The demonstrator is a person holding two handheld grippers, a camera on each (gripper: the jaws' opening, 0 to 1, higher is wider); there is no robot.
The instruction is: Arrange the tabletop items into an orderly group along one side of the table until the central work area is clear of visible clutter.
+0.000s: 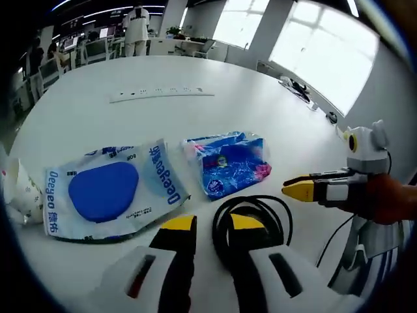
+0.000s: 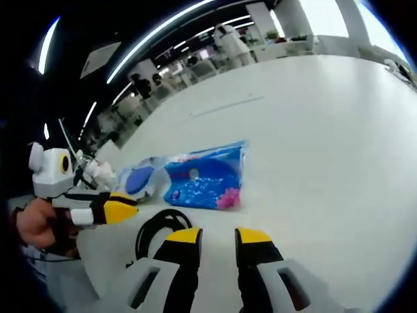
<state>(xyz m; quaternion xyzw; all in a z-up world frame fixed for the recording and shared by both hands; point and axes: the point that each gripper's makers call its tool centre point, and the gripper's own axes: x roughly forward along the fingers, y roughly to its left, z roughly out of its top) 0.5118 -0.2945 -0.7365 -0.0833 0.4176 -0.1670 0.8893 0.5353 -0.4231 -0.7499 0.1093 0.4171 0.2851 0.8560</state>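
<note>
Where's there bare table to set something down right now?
Free: the wide white table beyond the blue tissue pack, up to the flat white strip, and the stretch toward the windows. Crowded: the near edge, with the cloth packet, tissue pack and black cable.

Background: person in white (image 1: 136,26) standing beside far desks (image 1: 171,45). Large bright windows (image 1: 322,49) at right. Ceiling light strips (image 2: 171,26) overhead. Chairs (image 1: 49,68) at left table edge.

2 low views, shared blue packet (image 1: 228,163) (image 2: 207,175)
</note>
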